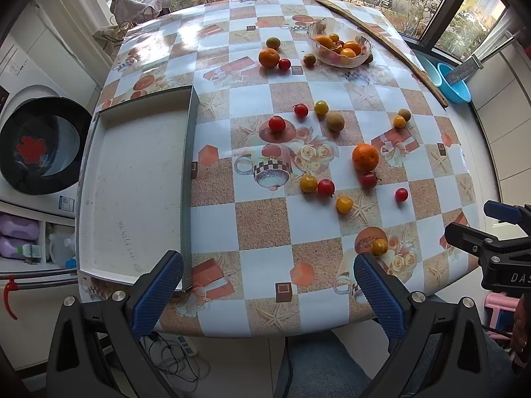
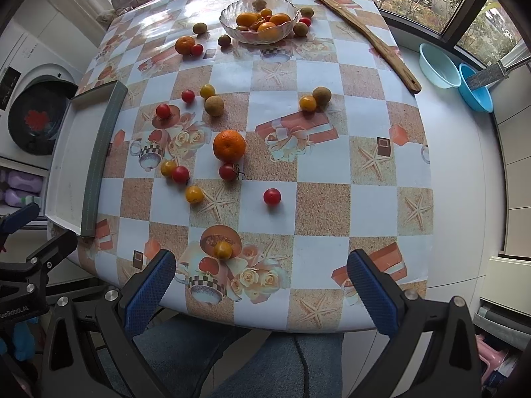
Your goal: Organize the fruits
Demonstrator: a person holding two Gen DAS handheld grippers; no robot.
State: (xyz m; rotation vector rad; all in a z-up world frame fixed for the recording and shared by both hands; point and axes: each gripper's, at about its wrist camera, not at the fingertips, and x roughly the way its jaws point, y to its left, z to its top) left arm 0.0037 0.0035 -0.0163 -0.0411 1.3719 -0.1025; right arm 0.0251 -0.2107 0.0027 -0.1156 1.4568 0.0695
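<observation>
Bench (image 1: 298, 301) wears a checked oilcloth printed with starfish, roses and cups; both views cover it from the near edge.

Left wrist view alone shows the whole white tray (image 1: 132, 182) with its grey rim, bare inside, on the bench's left side; the right wrist view catches only its right rim and a strip of its floor. Right wrist view alone shows the pale basin (image 2: 438, 66) beside the blue one (image 2: 474, 94) past the bench's right edge, and a red tomato (image 2: 305, 21) behind the bowl.

Long wooden strip (image 1: 381, 39) lies diagonally across the far right corner.

Glass bowl (image 2: 259, 21) sits at the far middle, holding oranges and small yellow fruit. Loose fruit is scattered over the oilcloth: a large orange (image 2: 229, 146) mid-bench with a stemmed red tomato (image 2: 228, 171) touching its near side, a second orange (image 2: 185, 45) left of the bowl, brownish round fruits, red and yellow cherry tomatoes. One yellow tomato (image 2: 222, 250) lies nearest the front edge; one red tomato (image 2: 272, 196) sits alone.

Left tongs (image 1: 267, 295) are spread wide, blue pads holding nothing, hovering at the near edge. Right tongs (image 2: 262, 293) likewise spread wide, nothing between them.
</observation>
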